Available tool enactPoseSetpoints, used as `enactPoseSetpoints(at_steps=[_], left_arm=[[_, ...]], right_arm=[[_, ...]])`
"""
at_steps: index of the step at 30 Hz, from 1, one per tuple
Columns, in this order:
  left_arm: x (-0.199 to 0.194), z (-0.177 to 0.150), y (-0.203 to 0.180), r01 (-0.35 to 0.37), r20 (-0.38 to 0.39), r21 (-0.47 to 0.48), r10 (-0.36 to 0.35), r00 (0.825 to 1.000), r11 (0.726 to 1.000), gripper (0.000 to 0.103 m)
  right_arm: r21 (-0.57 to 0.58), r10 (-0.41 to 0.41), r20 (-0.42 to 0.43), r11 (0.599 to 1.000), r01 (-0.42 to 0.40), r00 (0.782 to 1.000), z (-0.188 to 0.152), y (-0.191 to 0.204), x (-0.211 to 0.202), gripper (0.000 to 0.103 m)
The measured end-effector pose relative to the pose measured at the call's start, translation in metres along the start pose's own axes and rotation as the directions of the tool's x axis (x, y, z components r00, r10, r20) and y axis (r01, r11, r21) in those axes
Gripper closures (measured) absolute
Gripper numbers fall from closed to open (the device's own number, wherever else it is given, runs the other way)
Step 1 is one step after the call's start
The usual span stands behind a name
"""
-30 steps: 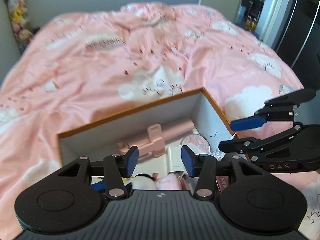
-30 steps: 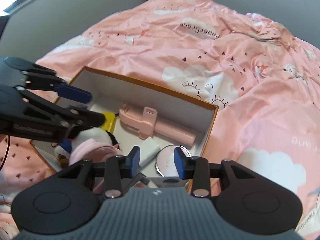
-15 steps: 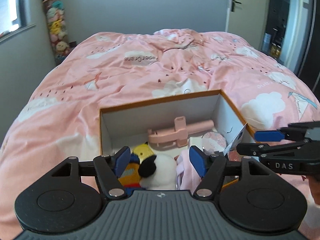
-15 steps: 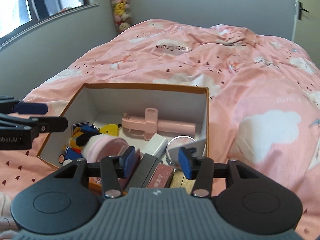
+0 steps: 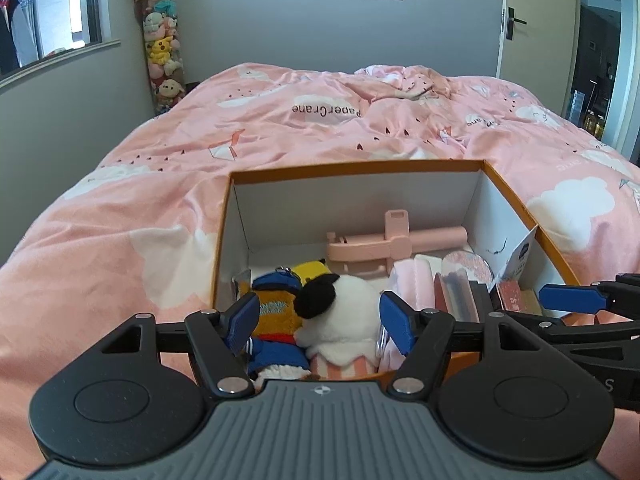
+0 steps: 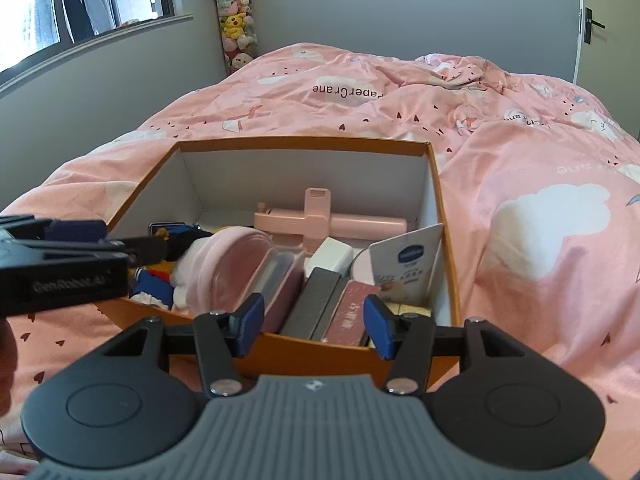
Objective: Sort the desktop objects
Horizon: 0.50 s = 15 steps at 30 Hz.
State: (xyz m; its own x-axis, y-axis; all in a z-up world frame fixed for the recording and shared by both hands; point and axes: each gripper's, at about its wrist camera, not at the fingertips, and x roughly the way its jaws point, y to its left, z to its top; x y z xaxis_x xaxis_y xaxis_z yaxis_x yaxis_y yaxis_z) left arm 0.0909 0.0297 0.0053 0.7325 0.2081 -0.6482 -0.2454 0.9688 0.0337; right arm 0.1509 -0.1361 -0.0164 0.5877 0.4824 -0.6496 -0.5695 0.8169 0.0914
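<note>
An orange-rimmed white box [image 5: 360,168] sits on the bed. It holds a pink folding stick [image 5: 384,244], a black-and-white plush [image 5: 340,308], a blue-and-orange plush [image 5: 276,312], a round mirror [image 5: 466,266] and a card [image 5: 520,258]. My left gripper [image 5: 320,318] is open over the box's near left corner, above the plush toys, gripping nothing. My right gripper [image 6: 314,320] hovers at the near wall of the box [image 6: 304,143]. Its jaws are opening, with nothing pressed between them. Beyond it lie a pink round container [image 6: 244,272], a grey block [image 6: 316,300] and a red packet [image 6: 352,316].
The box rests on a pink cloud-print duvet [image 5: 320,120] that covers the whole bed. A tall column of plush toys [image 5: 162,52] stands in the far left corner, beside a window [image 6: 80,12]. A door [image 5: 516,24] is at the far right.
Both cameras have drawn back toward the box's near side and tilted up, so the walls and room show. Both grippers' jaws stand wider than a second ago.
</note>
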Motion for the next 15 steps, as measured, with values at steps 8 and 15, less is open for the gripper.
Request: enactPoseSetpoints(at_steps=[8,15], left_arm=[[0.009,-0.011,-0.003,-0.003,-0.029,-0.02,0.002,1.0,1.0,0.025],[0.017,-0.019,-0.006,-0.011,-0.064,-0.027,0.01,0.998,1.0,0.024]], right_arm=[[0.004,0.004,0.027,1.0,-0.004,1.0,-0.008,0.004,0.0,0.044],[0.027,0.02,0.039,0.999,-0.022,0.999,-0.013,-0.001,0.003,0.043]])
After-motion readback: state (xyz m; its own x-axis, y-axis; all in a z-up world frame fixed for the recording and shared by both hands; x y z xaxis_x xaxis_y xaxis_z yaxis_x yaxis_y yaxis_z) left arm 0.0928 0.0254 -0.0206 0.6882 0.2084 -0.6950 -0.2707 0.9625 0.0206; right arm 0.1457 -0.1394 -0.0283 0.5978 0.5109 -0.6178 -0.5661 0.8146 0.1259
